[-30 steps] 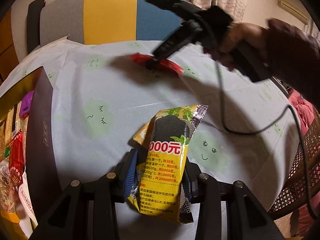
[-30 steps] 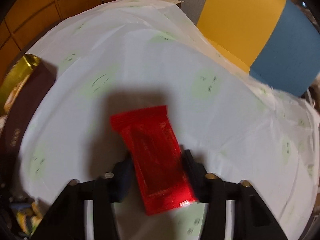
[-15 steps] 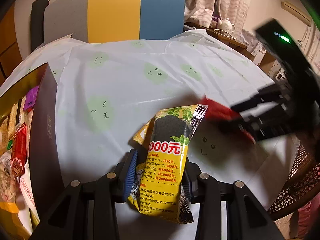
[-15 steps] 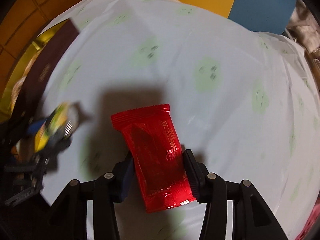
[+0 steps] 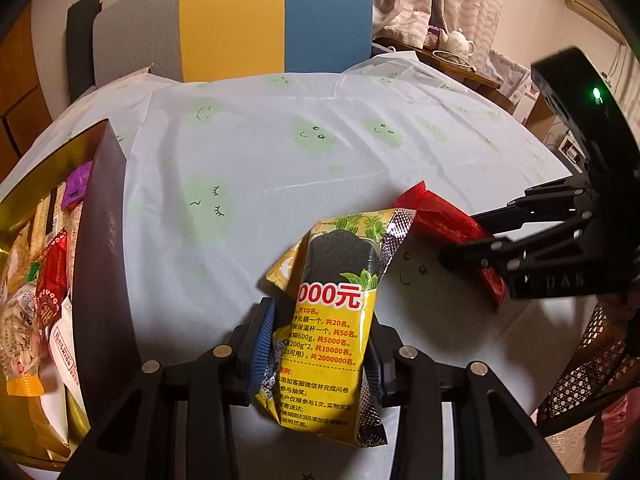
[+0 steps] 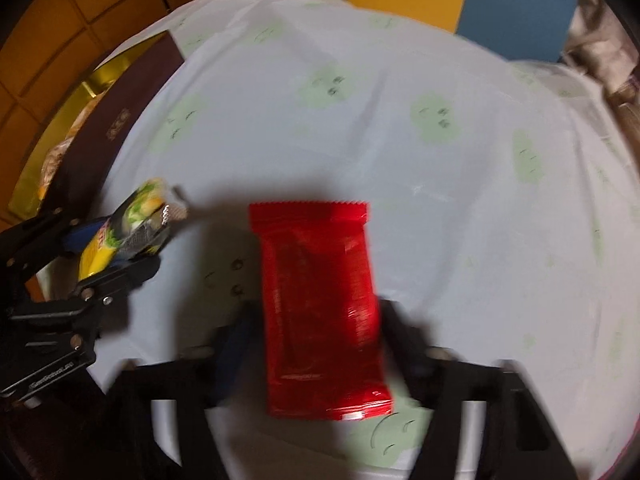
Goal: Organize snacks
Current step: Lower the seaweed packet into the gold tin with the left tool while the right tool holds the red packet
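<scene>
- Since a moment ago, the right gripper (image 6: 316, 334) has carried its flat red shiny snack packet (image 6: 320, 304) from the far side of the desk to just beside the left gripper (image 5: 320, 344).
- Its jaws have just been closing, and the red packet sits between them with a pad on each side.
- Left jaws are narrow and squeeze a yellow crinkly snack bag with a black picture (image 5: 334, 316), held above the desk.
- Both snacks are in the air near the dark brown box with a gold inside (image 5: 104, 264), which sits at the left and is full of other snacks.
- Something could go wrong: both packets are slippery foil, so one may slide out and drop if the squeeze is weak.
- Two grippers this close could bump each other on the way to the box.
- On the desk lies a pale blue cloth with green smiley blobs (image 5: 320, 140).
- Behind it stands a grey, yellow and blue chair (image 5: 232, 28), with a white teapot (image 5: 458, 42) and curtains further back.
</scene>
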### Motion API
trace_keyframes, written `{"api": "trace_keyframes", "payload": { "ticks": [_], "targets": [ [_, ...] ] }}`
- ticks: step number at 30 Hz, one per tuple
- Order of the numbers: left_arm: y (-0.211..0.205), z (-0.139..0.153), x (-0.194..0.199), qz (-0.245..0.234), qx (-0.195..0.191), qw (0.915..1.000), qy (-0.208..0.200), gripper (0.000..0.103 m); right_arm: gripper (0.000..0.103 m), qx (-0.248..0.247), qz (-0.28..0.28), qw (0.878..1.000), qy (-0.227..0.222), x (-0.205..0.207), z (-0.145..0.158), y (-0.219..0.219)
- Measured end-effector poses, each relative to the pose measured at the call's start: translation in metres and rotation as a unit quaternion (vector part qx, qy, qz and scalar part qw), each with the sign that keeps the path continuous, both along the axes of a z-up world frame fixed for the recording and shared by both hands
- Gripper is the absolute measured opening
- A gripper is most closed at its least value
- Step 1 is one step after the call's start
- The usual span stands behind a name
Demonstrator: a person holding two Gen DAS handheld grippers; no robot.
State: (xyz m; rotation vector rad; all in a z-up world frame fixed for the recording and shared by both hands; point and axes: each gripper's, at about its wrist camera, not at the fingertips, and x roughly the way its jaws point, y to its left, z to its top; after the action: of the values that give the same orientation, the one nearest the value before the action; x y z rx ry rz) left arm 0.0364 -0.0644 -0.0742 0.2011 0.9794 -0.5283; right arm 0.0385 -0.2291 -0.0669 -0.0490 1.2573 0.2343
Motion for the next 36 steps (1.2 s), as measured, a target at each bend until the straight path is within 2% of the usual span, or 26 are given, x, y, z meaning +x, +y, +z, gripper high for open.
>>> {"api": "trace_keyframes", "payload": {
  "ticks": [5, 9, 14, 17, 22, 27, 36],
  "targets": [
    [-0.004, -0.002, -0.004, -0.006, 0.017, 0.9997, -0.014, 0.041, 0.043, -0.022, 0.010, 1.000, -0.012, -0.010, 0.002, 0.006],
    [-0.005, -0.002, -0.005, -0.004, 0.022, 0.9995, -0.022, 0.041, 0.045, -0.003, 0.006, 1.000, -0.005, -0.009, 0.002, 0.007],
    [-0.006, -0.001, -0.007, -0.001, 0.024, 0.9994, -0.026, 0.041, 0.042, -0.040, 0.036, 0.998, -0.025, -0.017, 0.005, 0.026],
    [-0.005, 0.000, -0.008, 0.004, 0.019, 0.9995, -0.026, 0.040, 0.043, -0.050, 0.046, 0.997, -0.032, -0.023, 0.004, 0.035],
    [-0.004, 0.003, -0.009, 0.005, 0.012, 0.9997, -0.021, 0.039, 0.044, -0.027, 0.034, 0.999, -0.021, -0.026, 0.007, 0.031],
    [-0.003, 0.007, -0.014, 0.005, 0.006, 0.9997, -0.022, 0.039, 0.043, -0.050, 0.051, 0.997, -0.033, -0.032, 0.010, 0.042],
    [-0.001, 0.020, -0.022, 0.005, 0.002, 0.9993, -0.037, 0.039, 0.042, -0.061, 0.061, 0.996, -0.039, -0.029, 0.012, 0.038]
  ]
}}
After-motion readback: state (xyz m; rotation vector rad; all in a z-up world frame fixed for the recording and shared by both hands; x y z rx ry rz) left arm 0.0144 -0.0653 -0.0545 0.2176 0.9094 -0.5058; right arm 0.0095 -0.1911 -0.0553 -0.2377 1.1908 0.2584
